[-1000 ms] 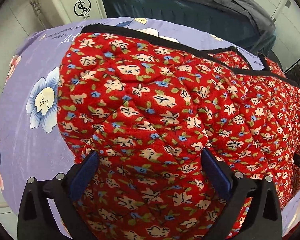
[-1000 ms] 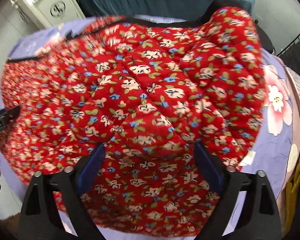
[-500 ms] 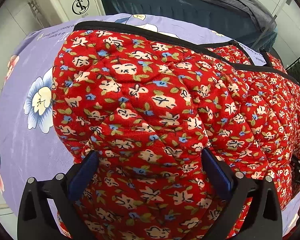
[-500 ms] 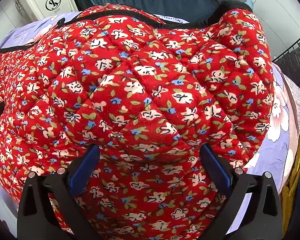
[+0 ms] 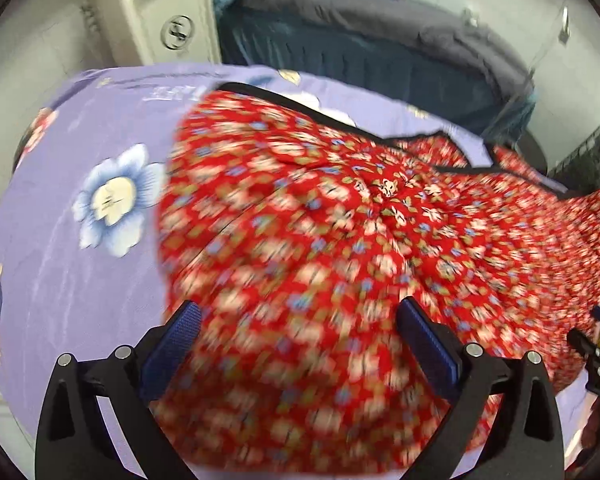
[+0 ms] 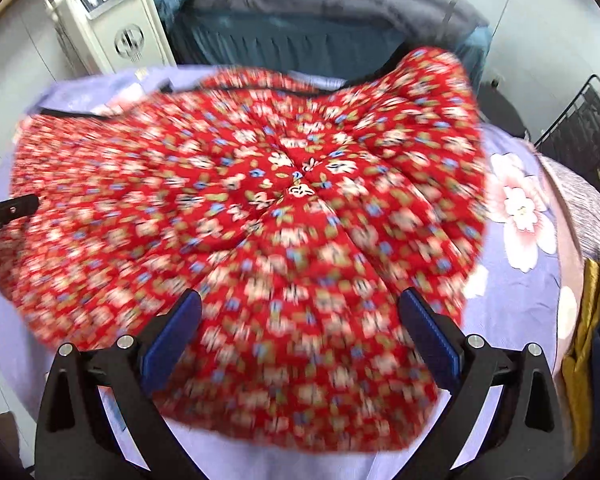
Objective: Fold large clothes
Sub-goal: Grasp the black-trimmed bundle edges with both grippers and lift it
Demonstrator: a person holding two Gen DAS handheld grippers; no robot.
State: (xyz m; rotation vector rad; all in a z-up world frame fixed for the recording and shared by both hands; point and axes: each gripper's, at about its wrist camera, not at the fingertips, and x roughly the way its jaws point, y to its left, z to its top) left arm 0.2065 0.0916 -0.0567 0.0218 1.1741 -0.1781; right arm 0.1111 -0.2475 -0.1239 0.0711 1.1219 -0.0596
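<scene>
Half a second ago the red quilted floral garment (image 5: 340, 248) bulged up between both sets of fingers and filled nearly the whole of each view; now it sits lower and flatter in both, spread across the lilac flower-printed sheet (image 5: 68, 240), with radial motion blur streaking outward from the centre of each frame. The left gripper (image 5: 298, 330) stands with its blue-padded fingers (image 5: 172, 340) wide apart, the cloth passing beneath and between them rather than pinched; the right gripper (image 6: 300, 322) looks the same, its fingers (image 6: 428, 336) splayed wide over the near hem. Whether either pad touches the fabric I cannot tell through the blur. In the right wrist view the garment (image 6: 252, 232) covers the middle of the frame, one corner lifted at the upper right, with sheet showing along the lower edge and the right side. In the left wrist view its black-trimmed edge runs across the upper centre, and the cream appliance (image 5: 156, 12) stands at the upper left behind the bed. My reading is that the fold has just been laid down and both grippers are pulling back from it, so this fold looks finished and the next grasp point has to be chosen, probably along a side edge.
</scene>
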